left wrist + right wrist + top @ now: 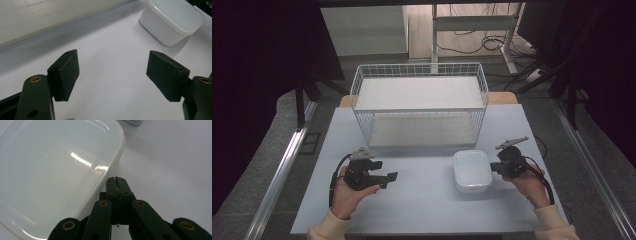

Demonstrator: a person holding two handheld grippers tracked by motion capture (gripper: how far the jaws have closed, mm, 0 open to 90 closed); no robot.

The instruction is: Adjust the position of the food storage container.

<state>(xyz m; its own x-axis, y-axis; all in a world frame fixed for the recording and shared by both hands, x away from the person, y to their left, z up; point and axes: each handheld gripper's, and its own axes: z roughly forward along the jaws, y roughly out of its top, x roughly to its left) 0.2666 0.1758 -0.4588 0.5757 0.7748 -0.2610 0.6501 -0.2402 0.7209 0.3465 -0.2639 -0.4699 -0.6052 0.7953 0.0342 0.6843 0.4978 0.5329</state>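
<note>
Jaws of my right gripper [118, 182] are pressed together with nothing between them, and their tips sit just beside the near rim of the lidded white plastic container [50, 177], at its right-hand side as the high view shows it; I cannot tell if they touch the rim or only come very close. I judge this is the relation that matters for the next move: the container lies directly in front of and to the left of these closed jaws, so the right hand [532, 184] is clearly the nearer one, and the jaws must part before they can take the rim. The container's longer axis seems to run from me toward the far side of the table [422, 205], though it is nearly square. My left gripper [384, 180] is well apart from it, its jaws spread wide and holding nothing, pointing across the bare table toward the container from the left. Farther away stands the white wire basket [419, 107], behind the container and not touching it.
</note>
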